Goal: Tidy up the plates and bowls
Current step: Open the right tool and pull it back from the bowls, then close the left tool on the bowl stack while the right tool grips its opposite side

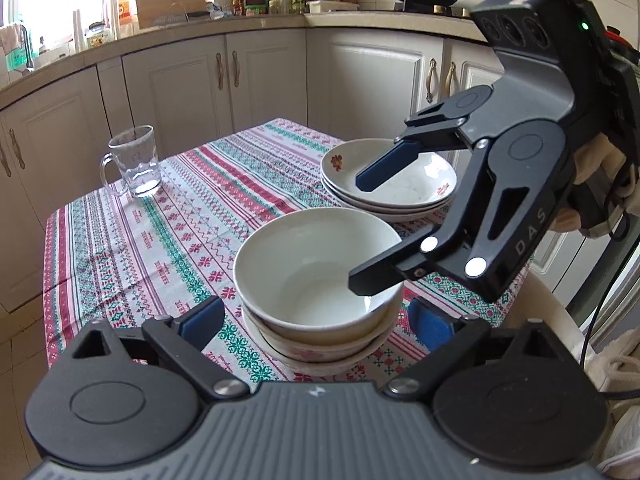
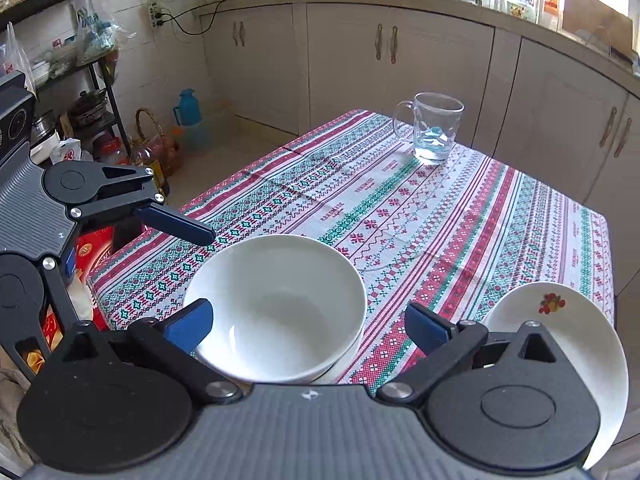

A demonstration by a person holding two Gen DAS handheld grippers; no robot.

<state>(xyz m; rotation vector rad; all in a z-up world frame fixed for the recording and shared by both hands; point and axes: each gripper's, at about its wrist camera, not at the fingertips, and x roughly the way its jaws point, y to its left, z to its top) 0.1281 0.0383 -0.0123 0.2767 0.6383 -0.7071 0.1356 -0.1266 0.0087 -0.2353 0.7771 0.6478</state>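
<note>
A stack of white bowls (image 1: 316,280) stands near the table's front edge; the top bowl also shows in the right wrist view (image 2: 276,304). A stack of shallow flower-printed plates (image 1: 400,188) sits behind it, and shows at the right in the right wrist view (image 2: 560,320). My left gripper (image 1: 316,320) is open and empty, its fingers on either side of the bowl stack. My right gripper (image 2: 308,324), also in the left wrist view (image 1: 360,232), is open and empty above the bowls, one finger over the plates, one over the bowl rim.
A glass mug (image 1: 136,164) stands at the far left of the patterned tablecloth (image 1: 180,232); it shows too in the right wrist view (image 2: 434,130). Kitchen cabinets (image 1: 260,76) ring the table. A shelf rack with clutter (image 2: 60,80) stands on the left.
</note>
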